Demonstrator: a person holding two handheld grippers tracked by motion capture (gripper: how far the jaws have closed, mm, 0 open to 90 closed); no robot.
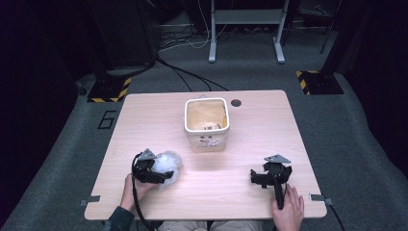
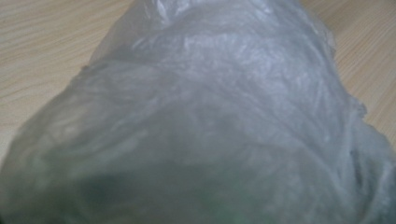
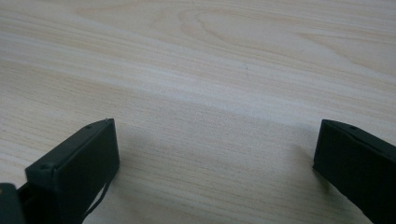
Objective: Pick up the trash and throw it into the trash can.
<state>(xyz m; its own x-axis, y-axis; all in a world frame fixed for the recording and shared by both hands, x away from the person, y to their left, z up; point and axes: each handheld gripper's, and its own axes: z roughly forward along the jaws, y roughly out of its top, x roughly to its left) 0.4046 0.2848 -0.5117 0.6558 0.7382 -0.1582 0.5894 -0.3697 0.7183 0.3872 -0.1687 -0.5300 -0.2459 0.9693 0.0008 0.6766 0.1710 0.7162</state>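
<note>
Crumpled clear plastic bag (image 1: 167, 163) lies on the counter (image 1: 144, 125), toward the person's side of the white bin (image 1: 206, 124) and off to its left. The left gripper (image 1: 161, 176) is pushed up against the bag; in the left gripper view the filmy plastic (image 2: 224, 116) sits so close to the lens that it hides the jaws, so I cannot tell whether they are spread or pinching it. The left hand (image 1: 129, 191) holds this gripper from behind, near the counter's front edge.

The right gripper (image 1: 257, 179) rests on the counter, nearer the person than the bin and to its right, well apart from the bag, with the right hand (image 1: 290, 211) on its handle. In the right gripper view its jaws stand spread wide over bare pale wood grain (image 3: 224, 79), with nothing between them.

The bin stands upright near the counter's middle, with a few small scraps inside. Just beyond it to the right is a round cable hole (image 1: 235, 102). The counter is light wood with rounded corners. Around it lies grey carpet (image 1: 356, 130), with black cables (image 1: 192, 77) and yellow-and-black striped floor plates (image 1: 109, 90) beyond the bin, and a white metal frame (image 1: 246, 29) farther back in a dark room.
</note>
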